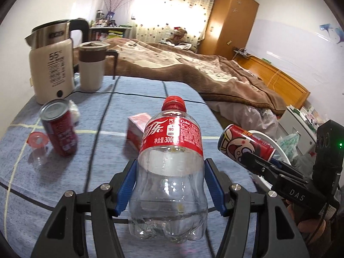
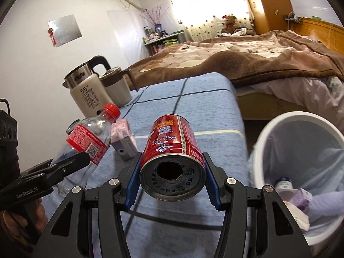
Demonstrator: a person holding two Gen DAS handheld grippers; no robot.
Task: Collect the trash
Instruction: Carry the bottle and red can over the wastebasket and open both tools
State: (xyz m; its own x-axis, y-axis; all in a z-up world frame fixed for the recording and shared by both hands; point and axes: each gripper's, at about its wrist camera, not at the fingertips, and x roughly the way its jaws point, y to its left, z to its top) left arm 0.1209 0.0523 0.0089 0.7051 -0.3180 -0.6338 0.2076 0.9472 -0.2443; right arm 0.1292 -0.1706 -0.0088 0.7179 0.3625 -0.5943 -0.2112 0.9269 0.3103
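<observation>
Left gripper point(image 1: 169, 185): its jaws were pressed against the sides of an empty clear bottle point(image 1: 171, 163), holding it just above the blue tablecloth point(image 1: 120, 150).
Right gripper point(image 2: 172, 176): its jaws clamped a red can point(image 2: 174, 150) on its side, the holed end facing the camera, held over the table edge.
Bin point(image 2: 264, 142): a white bin with a liner stood just beside the table on the right, already holding some trash.
Left on the table: a second red can point(image 1: 59, 129), a pink box point(image 1: 136, 129), a small clear cup with a red ring point(image 1: 37, 144) and a crumpled white scrap point(image 1: 74, 109).
Slip risk: the bottle was thin and smooth, so it could probably squirm out of the pads if tilted fast.
Miss risk: the held can was not yet over the bin mouth; released too early, it would likely hit the rim or floor.
Collision risk: both grippers were near each other, and the kettle point(image 1: 50, 64), mug point(image 1: 91, 66) and cord point(image 1: 103, 118) stood close enough to be knocked or snagged.
</observation>
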